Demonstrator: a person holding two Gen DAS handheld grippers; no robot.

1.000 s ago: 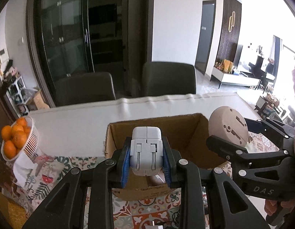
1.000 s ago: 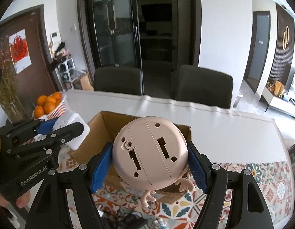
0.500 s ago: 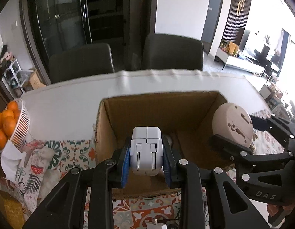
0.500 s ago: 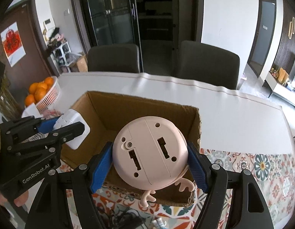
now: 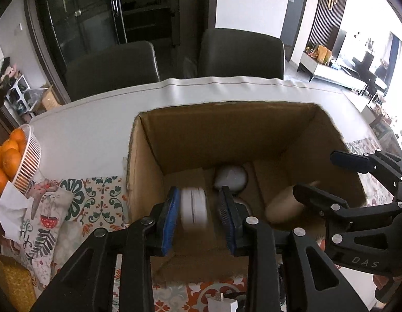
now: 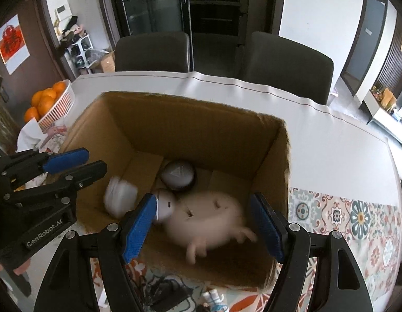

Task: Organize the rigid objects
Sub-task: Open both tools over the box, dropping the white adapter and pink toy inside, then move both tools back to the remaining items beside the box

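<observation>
An open cardboard box (image 5: 226,130) (image 6: 190,119) stands on the table. My left gripper (image 5: 199,208) is open above its left side; a white charger (image 5: 193,209) (image 6: 120,195) falls, blurred, between the jaws. My right gripper (image 6: 203,223) is open above the box's right side; a round pink gadget with small antlers (image 6: 211,223) (image 5: 284,202) drops, blurred, inside. A round grey device (image 6: 177,174) (image 5: 230,178) and a small white object (image 6: 165,204) lie on the box floor.
A white basket of oranges (image 5: 16,156) (image 6: 50,104) stands at the left on a patterned cloth (image 5: 78,202). Cables and a white plug (image 5: 221,303) lie in front of the box. Two dark chairs (image 6: 286,65) stand behind the white table (image 6: 330,143).
Both grippers moved over the box, tilted down and opened. The white charger and the pink gadget have left the jaws and are dropping into the box.
</observation>
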